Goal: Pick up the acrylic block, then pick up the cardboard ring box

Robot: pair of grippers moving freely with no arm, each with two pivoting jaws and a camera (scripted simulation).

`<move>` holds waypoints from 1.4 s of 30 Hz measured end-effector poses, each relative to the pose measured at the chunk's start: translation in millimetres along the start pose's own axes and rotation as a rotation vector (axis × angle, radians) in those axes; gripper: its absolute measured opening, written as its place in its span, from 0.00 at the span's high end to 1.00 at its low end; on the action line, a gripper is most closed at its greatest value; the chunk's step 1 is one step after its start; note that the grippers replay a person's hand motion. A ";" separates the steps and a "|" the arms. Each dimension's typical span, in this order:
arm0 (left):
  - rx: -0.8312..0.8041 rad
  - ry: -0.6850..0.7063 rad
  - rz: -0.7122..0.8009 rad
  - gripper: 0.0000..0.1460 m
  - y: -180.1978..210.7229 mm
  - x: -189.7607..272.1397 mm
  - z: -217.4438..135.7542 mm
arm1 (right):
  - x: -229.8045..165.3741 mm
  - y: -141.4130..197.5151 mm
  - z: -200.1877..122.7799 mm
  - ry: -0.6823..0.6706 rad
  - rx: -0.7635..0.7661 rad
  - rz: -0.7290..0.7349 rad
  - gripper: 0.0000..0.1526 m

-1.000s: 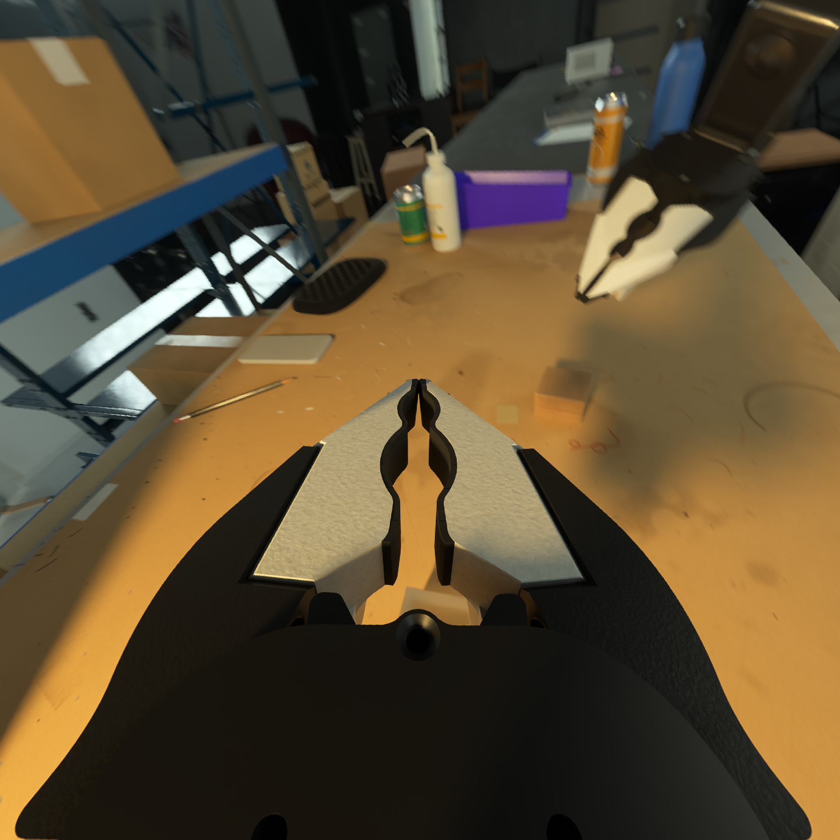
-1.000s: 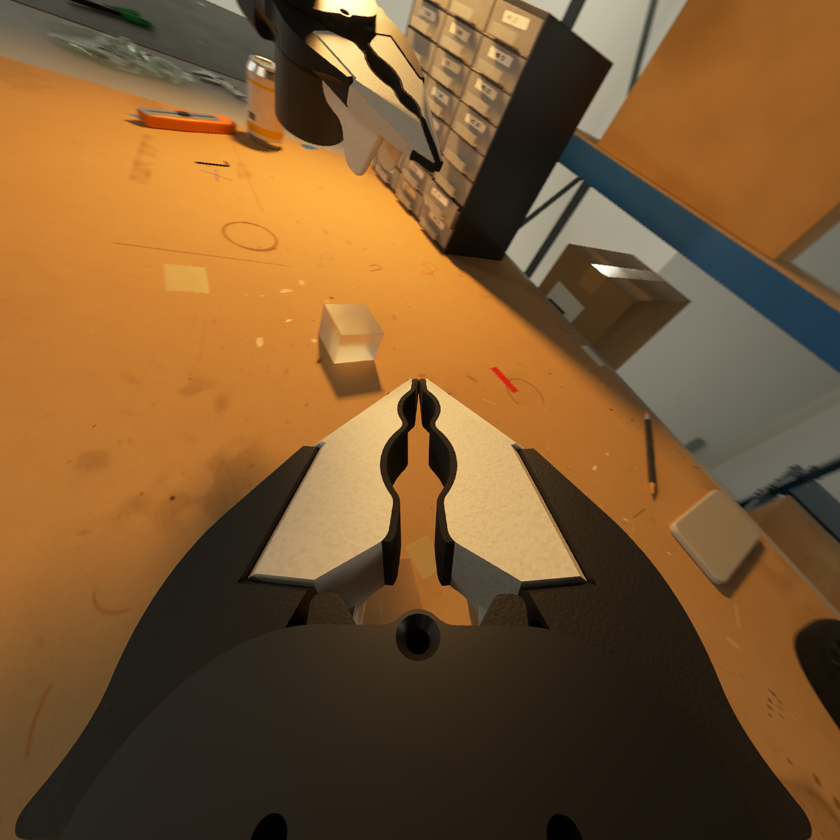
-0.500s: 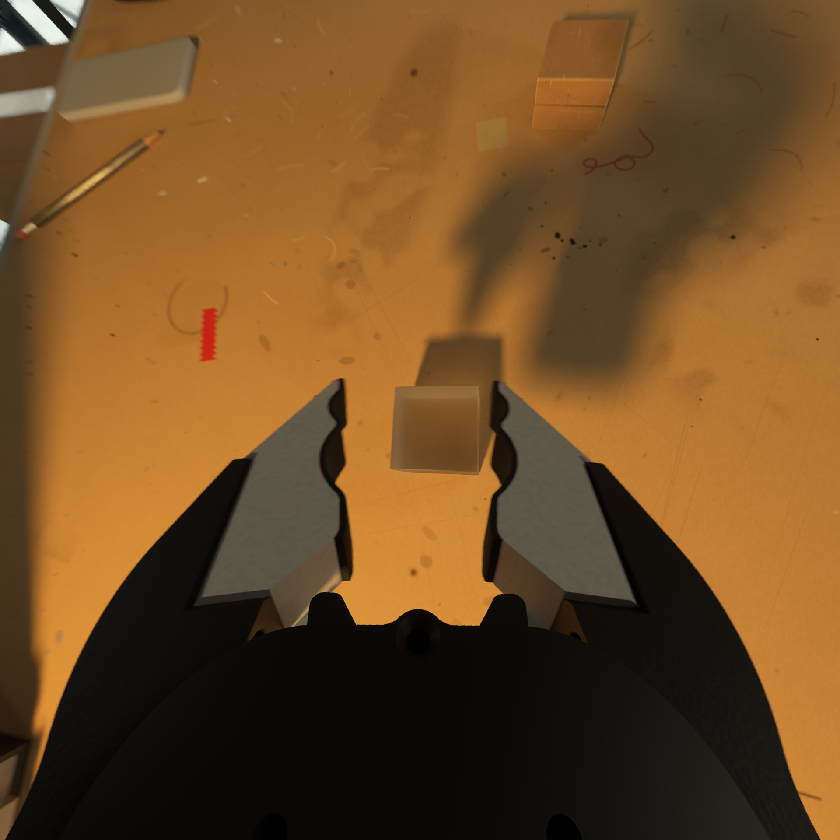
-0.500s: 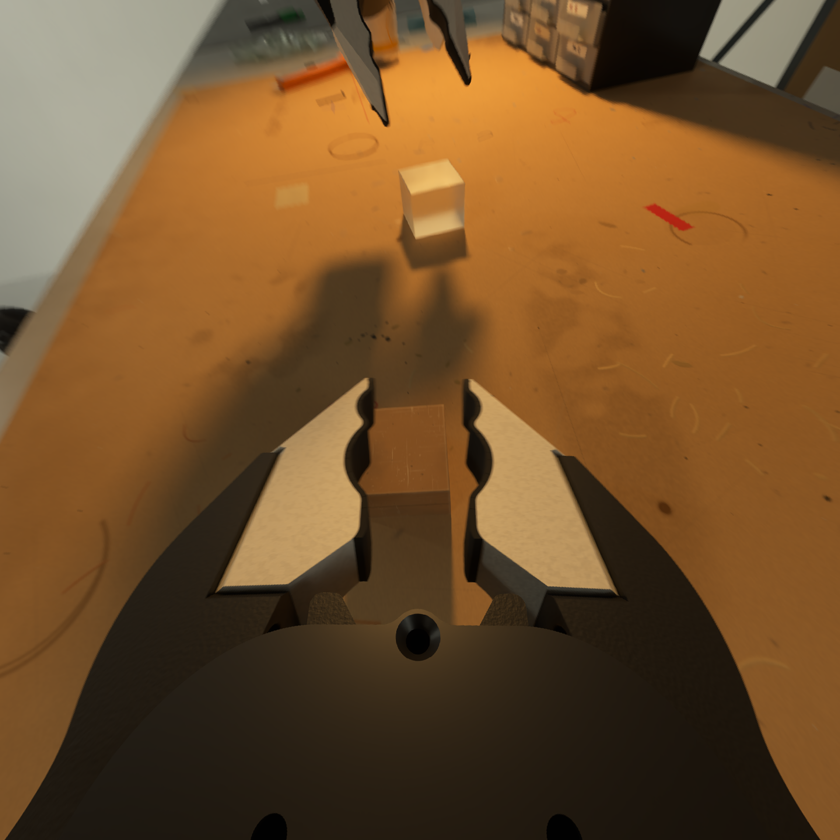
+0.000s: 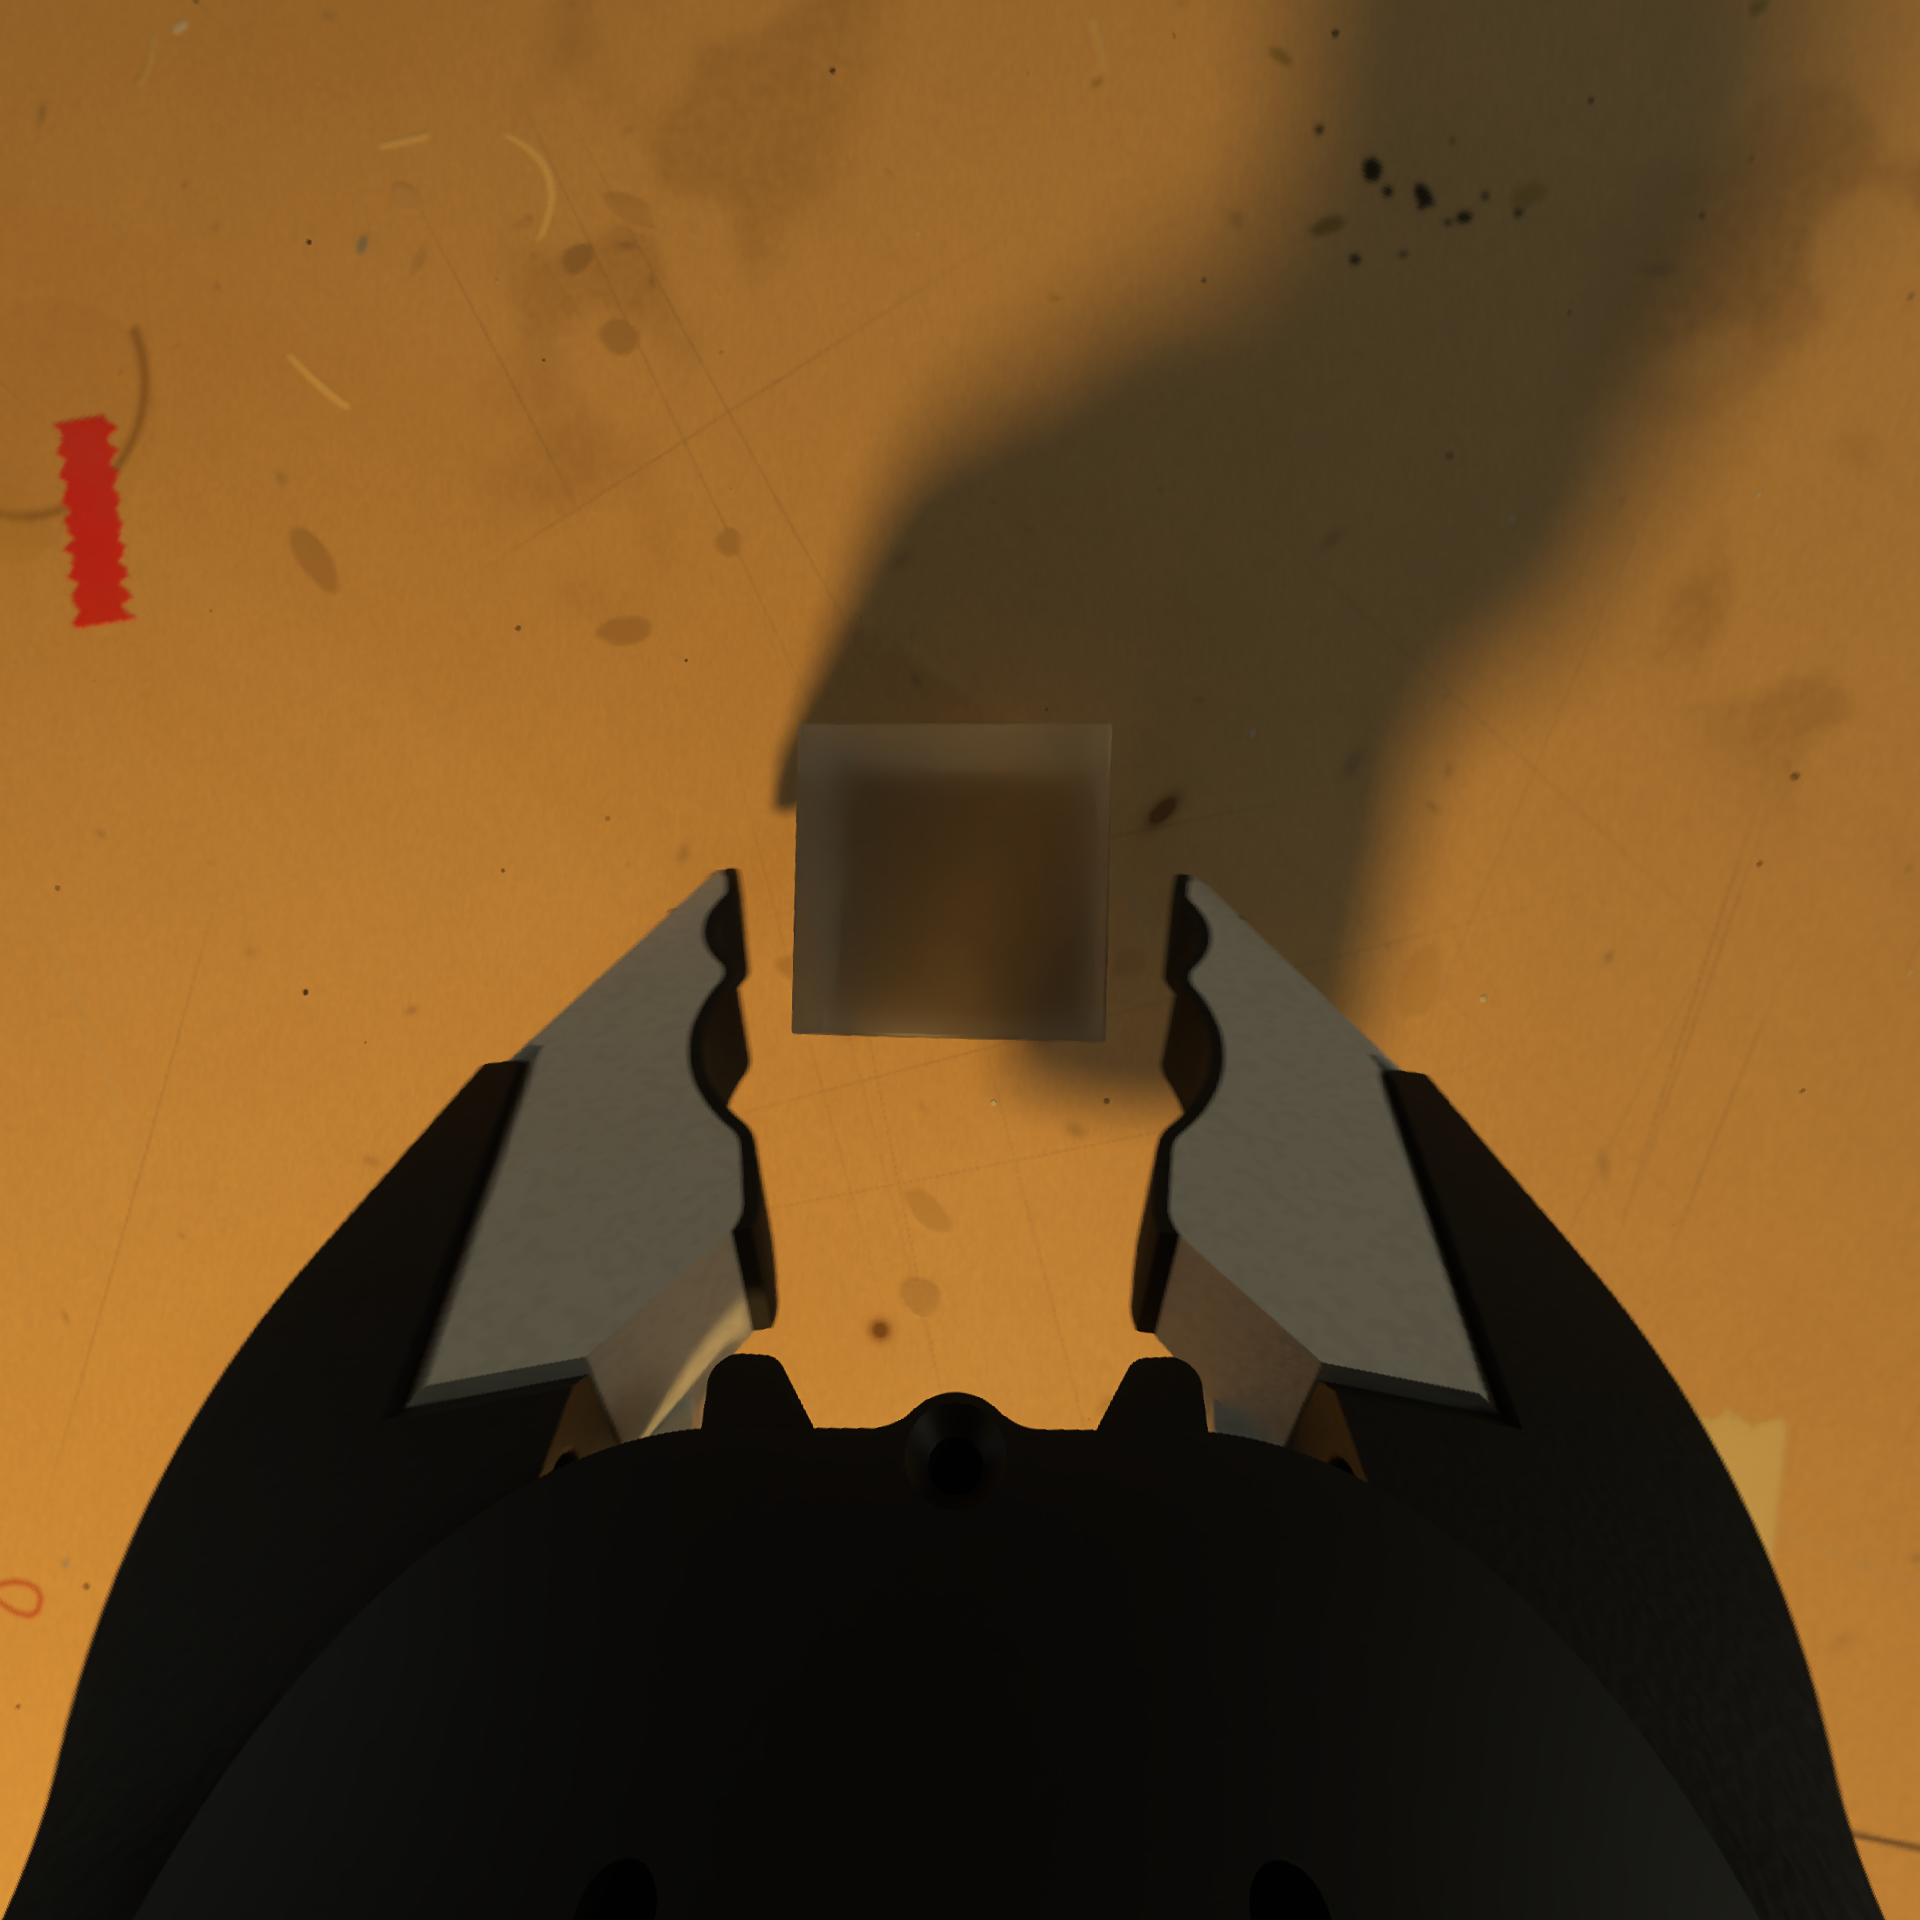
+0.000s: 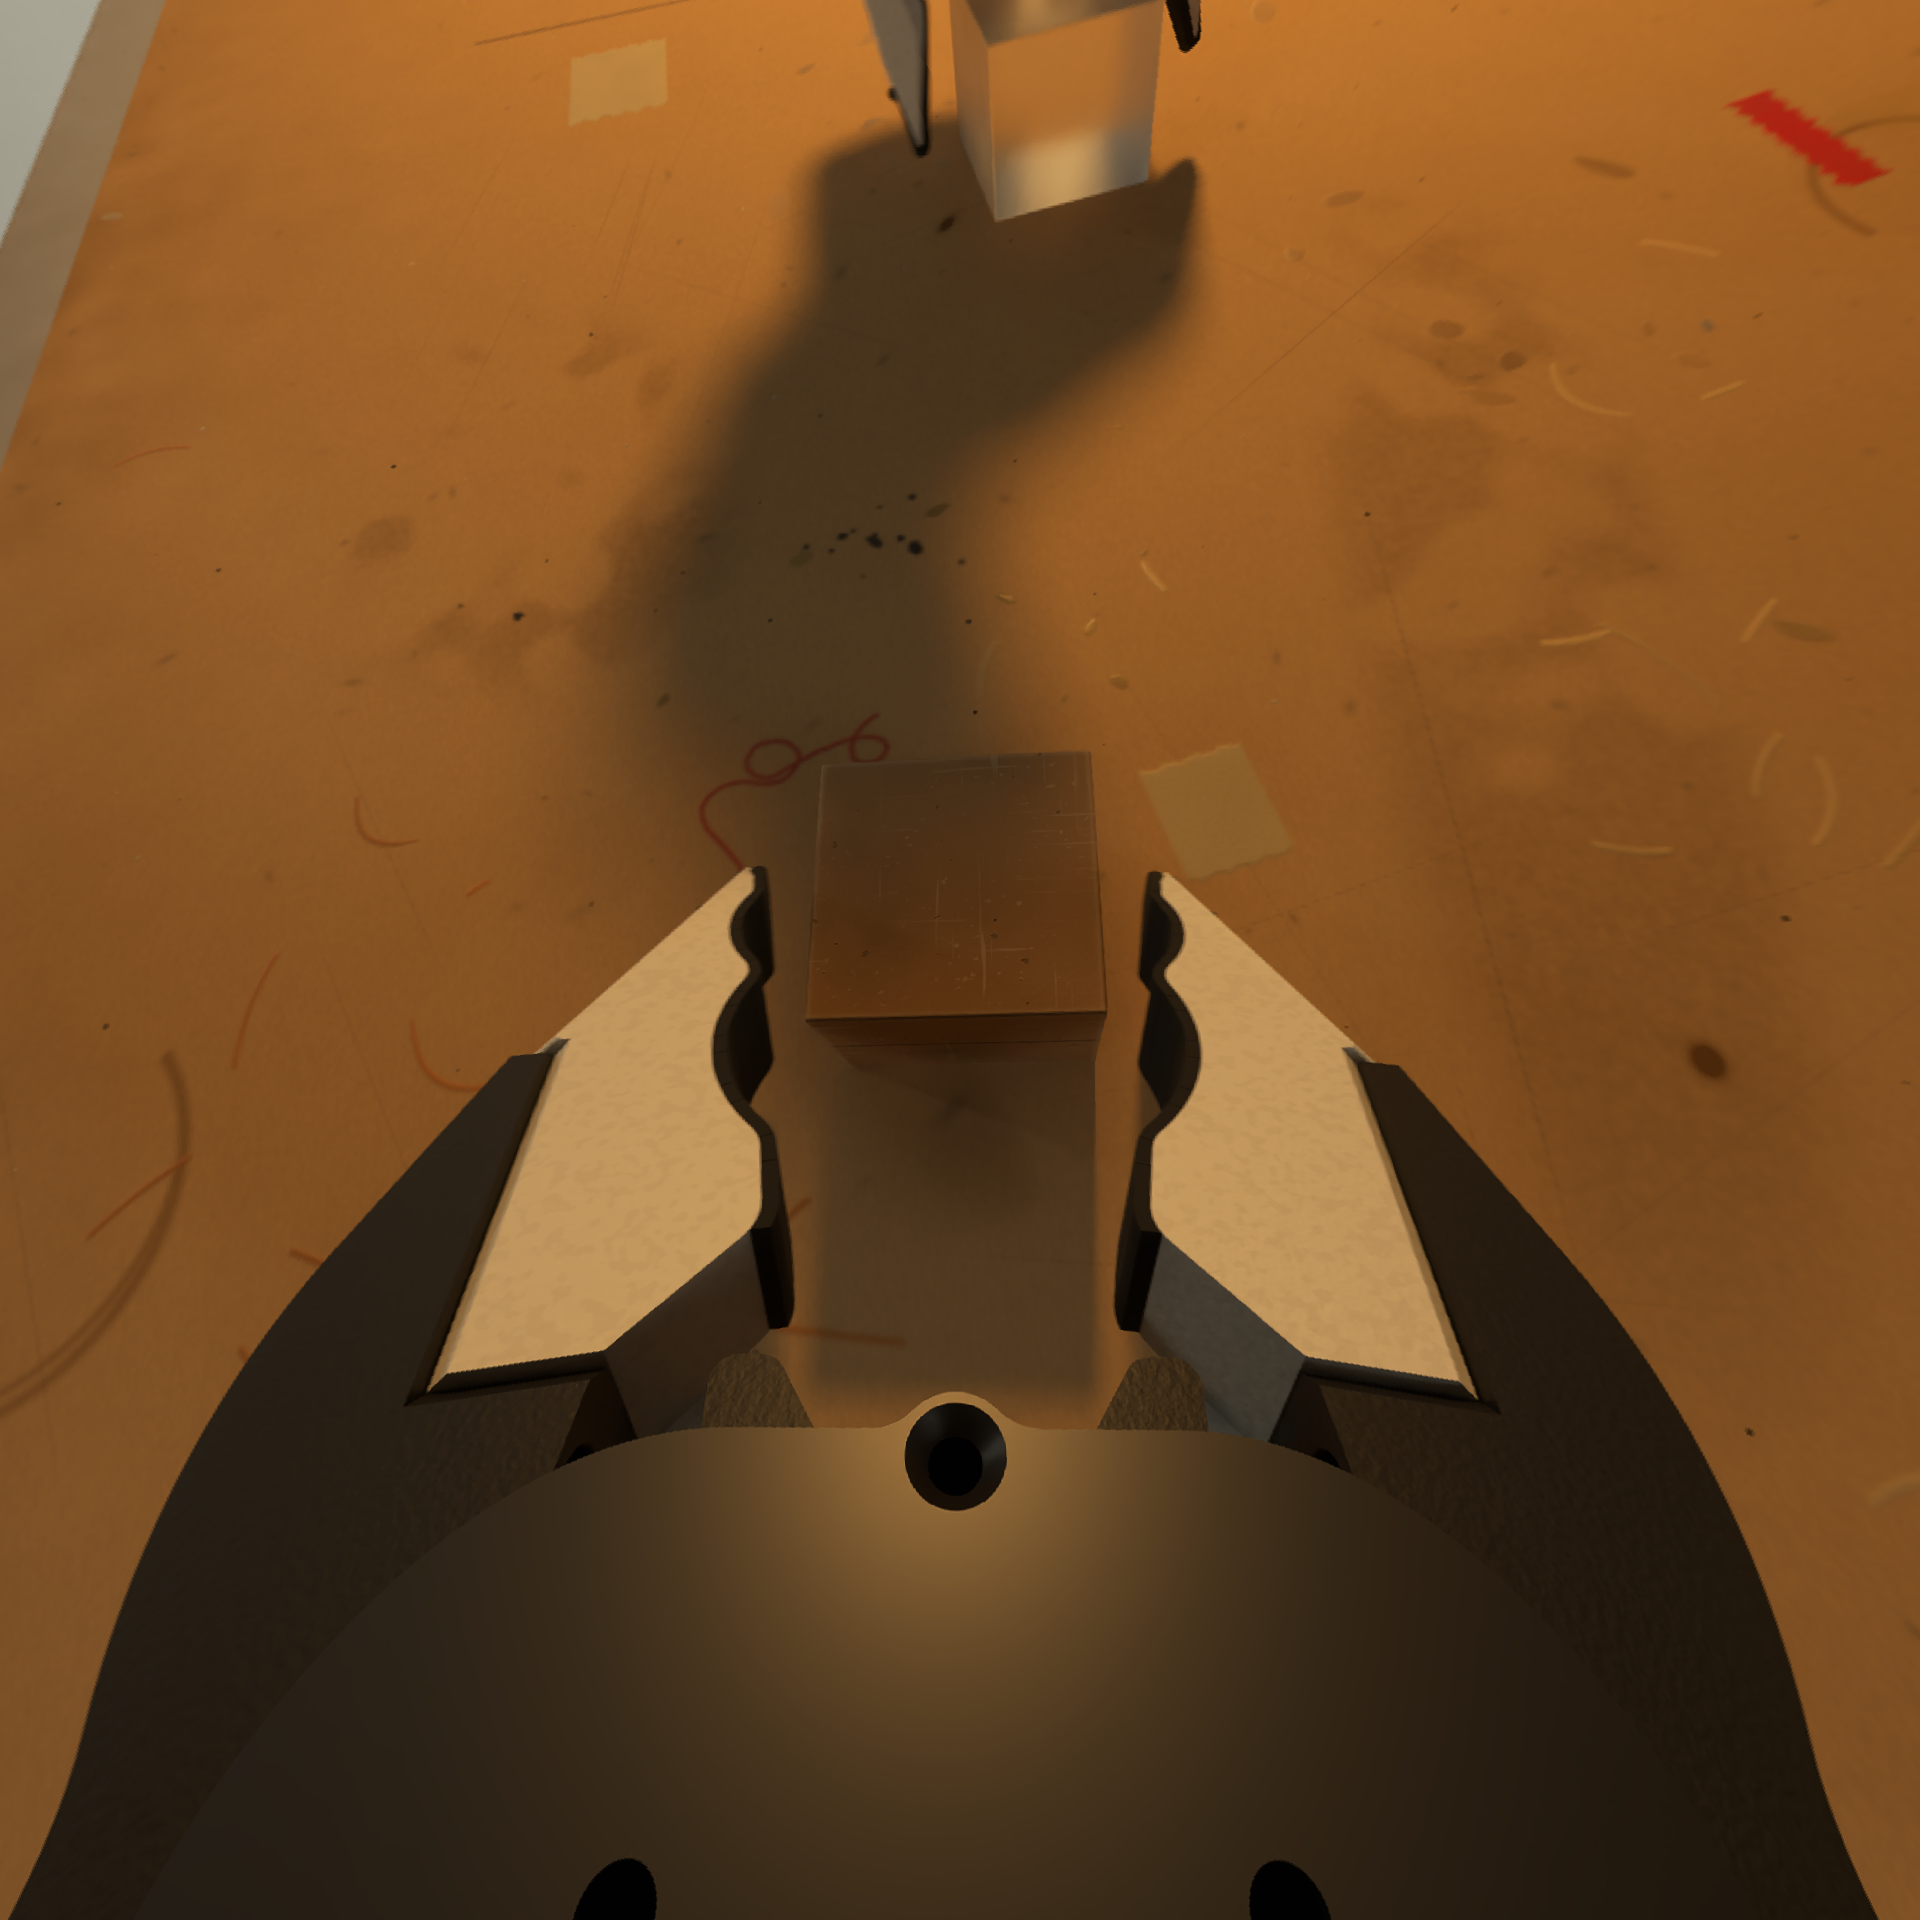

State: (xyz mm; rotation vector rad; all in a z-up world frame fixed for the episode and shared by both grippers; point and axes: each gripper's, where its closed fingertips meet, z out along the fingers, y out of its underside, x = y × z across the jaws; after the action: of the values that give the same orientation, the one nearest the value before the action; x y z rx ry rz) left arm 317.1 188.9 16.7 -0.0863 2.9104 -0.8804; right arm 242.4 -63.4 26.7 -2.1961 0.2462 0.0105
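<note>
The clear acrylic block [image 5: 951, 883] sits on the orange worktop, seen from above in the left wrist view. My left gripper [image 5: 954, 883] is open, pointing down, with a fingertip on each side of the block and a gap on both sides. The block also shows at the top of the right wrist view [image 6: 1060, 114], with the left gripper's fingertips [image 6: 906, 73] beside it. The brown cardboard ring box [image 6: 956, 894] sits on the worktop. My right gripper [image 6: 954, 883] is open above it, a fingertip on each side, not touching.
A strip of red tape [image 5: 96, 520] lies left of the block, also in the right wrist view [image 6: 1808, 135]. Pale tape patches lie near the box [image 6: 1210, 810] and farther off [image 6: 618, 81]. The worktop's left edge [image 6: 42, 177] meets a pale wall.
Both grippers have come lower and closer over their objects and opened wider. The block and the box now lie between the fingertips. Neither object has moved.
</note>
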 end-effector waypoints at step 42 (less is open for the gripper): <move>0.015 -0.179 -0.362 0.59 -124.1 67.4 19.7 | 6.3 -12.2 -28.8 0.001 0.163 0.074 0.62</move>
State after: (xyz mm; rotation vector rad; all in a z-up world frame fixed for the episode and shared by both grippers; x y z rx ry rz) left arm 255.4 69.4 64.0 -0.6720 2.7616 -0.8870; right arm 248.5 -80.5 53.1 -2.0244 0.3174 0.0294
